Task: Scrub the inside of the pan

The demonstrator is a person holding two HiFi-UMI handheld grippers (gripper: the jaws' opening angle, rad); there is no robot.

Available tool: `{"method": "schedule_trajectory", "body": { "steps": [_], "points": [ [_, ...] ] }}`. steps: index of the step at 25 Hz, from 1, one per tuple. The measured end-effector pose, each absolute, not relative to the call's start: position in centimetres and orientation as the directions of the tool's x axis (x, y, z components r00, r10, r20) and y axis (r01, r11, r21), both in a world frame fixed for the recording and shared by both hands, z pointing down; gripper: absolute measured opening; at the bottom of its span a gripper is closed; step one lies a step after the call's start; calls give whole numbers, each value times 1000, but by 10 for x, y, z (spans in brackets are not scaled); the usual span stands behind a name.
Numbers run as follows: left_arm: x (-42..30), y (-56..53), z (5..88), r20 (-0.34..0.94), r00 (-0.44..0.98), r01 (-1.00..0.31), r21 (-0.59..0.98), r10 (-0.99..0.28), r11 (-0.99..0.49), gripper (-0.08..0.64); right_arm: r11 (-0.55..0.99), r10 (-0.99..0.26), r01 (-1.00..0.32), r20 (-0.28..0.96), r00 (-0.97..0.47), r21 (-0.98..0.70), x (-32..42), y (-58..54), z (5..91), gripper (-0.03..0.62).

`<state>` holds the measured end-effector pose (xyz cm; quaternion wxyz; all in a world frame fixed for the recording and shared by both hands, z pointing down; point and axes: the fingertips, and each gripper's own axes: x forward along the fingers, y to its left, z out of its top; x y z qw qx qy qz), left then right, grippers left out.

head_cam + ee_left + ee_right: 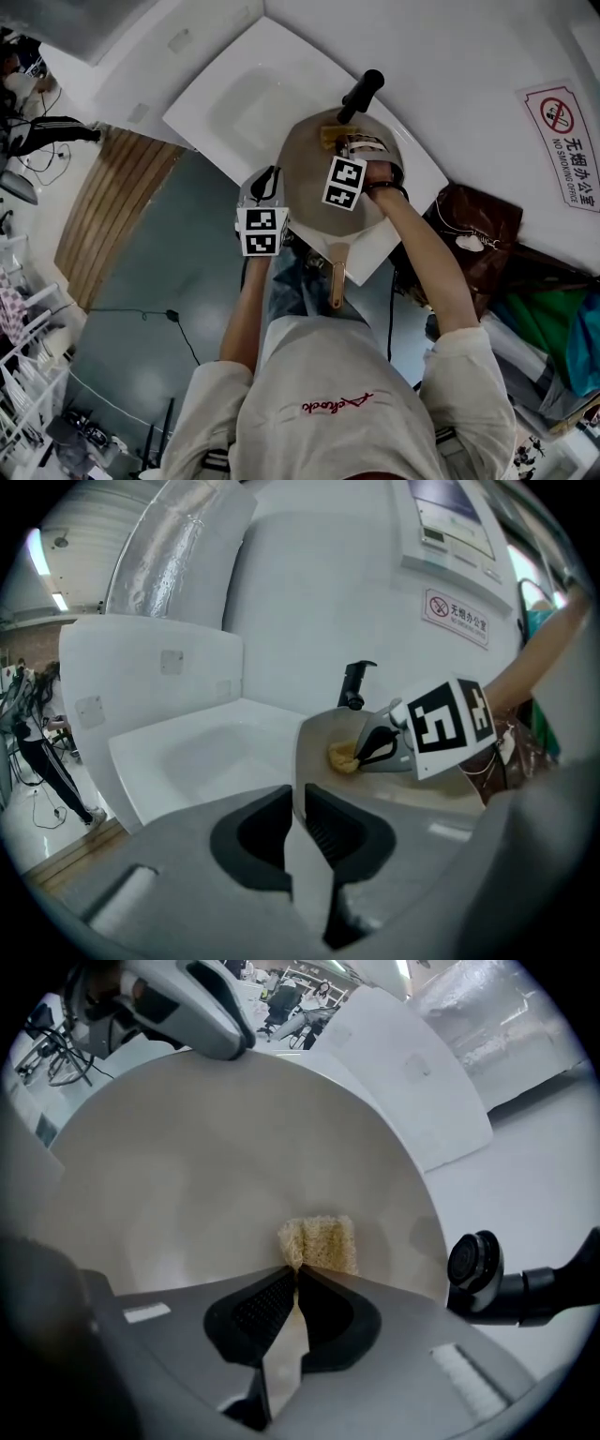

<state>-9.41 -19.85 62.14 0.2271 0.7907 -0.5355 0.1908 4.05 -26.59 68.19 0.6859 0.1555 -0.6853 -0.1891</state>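
Over the white sink (239,108) the beige pan (302,159) is held with its wooden handle (336,281) pointing back toward the person. At the pan's near-left edge, the left tool (298,808) is clamped on the thin rim, which runs straight up between its two dark pads. The right tool (295,1272) reaches into the pan from the other side, with its jaws pinched together on a yellow sponge (319,1241). The sponge's free end presses against the pan's inner surface near the far rim. Just beyond that rim stands a black faucet (361,94), close to the sponge but outside the pan. The pan's inside looks pale and smooth, with a faint sheen around the sponge. To the person's right, a brown bag (483,230) sits beside the sink, and a no-smoking sign (561,141) hangs on the white wall above it.
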Motion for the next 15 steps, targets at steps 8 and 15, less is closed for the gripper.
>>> {"method": "schedule_trajectory", "body": {
  "steps": [8,15],
  "points": [
    [-95,-199,620,553,365,-928,152,-749,-340,43,877,-478,71,878,9,476,33,-272,689,24],
    [-95,-199,621,549,369,-926,154,-750,-343,43,881,-467,83,884,7,465,28,-254,693,24]
  ]
}}
